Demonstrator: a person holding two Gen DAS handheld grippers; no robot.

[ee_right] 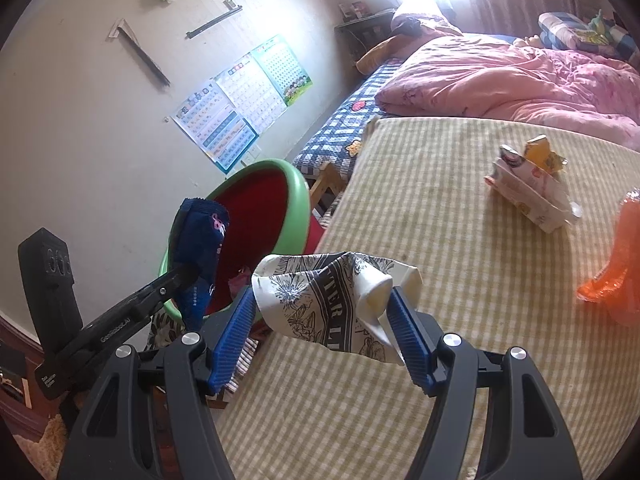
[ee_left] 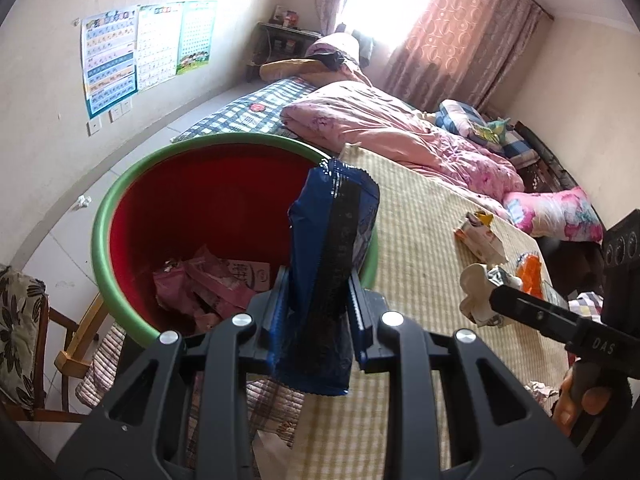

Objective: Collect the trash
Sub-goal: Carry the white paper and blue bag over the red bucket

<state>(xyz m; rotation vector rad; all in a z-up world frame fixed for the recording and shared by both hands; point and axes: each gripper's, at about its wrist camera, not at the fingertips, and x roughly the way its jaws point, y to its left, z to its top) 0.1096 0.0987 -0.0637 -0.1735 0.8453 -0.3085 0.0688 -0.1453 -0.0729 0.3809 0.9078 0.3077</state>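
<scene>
My left gripper point(ee_left: 318, 292) is shut on a blue snack wrapper point(ee_left: 332, 248) and holds it over the near rim of a red bin with a green rim point(ee_left: 120, 192); pink wrappers point(ee_left: 208, 284) lie inside. The wrapper point(ee_right: 200, 248) and bin point(ee_right: 296, 192) also show in the right wrist view. My right gripper point(ee_right: 324, 312) is shut on a crumpled white printed wrapper point(ee_right: 332, 292) above the striped bed mat, right of the bin. It also shows in the left wrist view point(ee_left: 480, 292).
On the striped mat point(ee_right: 440, 208) lie a crumpled white-and-yellow carton point(ee_right: 528, 184) and an orange wrapper point(ee_right: 616, 272). A pink quilt point(ee_left: 400, 132) covers the bed behind. A wooden chair point(ee_left: 60, 344) stands left of the bin. A paper scrap point(ee_left: 83, 201) lies on the floor.
</scene>
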